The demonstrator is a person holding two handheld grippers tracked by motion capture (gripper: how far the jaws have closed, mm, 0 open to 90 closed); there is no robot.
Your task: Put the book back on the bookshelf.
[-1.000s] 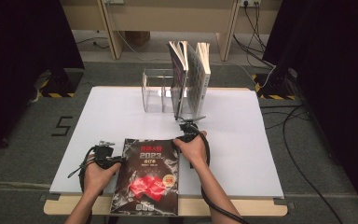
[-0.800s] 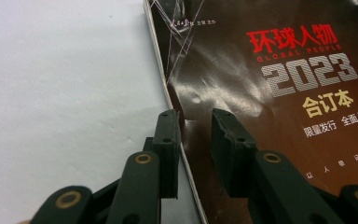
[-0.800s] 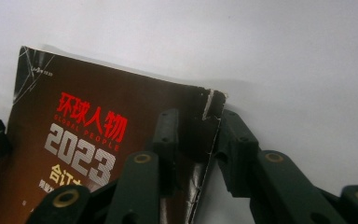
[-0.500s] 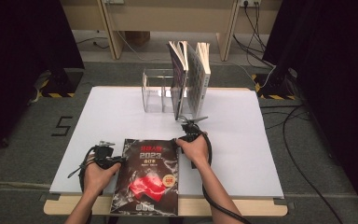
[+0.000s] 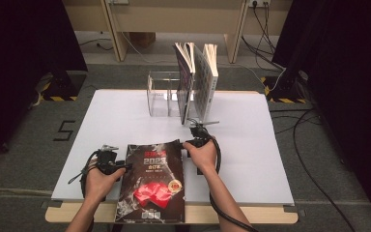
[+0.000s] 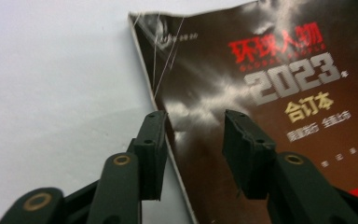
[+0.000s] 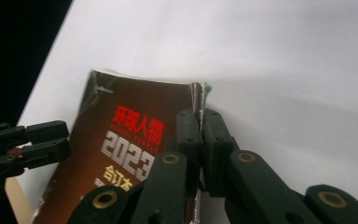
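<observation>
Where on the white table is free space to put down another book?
The white table is bare left of the clear stand, and right of the standing books down to the near edge. The near middle is crowded: the dark magazine and both grippers.

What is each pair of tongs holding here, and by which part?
The right tongs pinch the dark magazine at its right edge near the top corner. The left tongs have just opened, straddling its left edge without gripping.
</observation>
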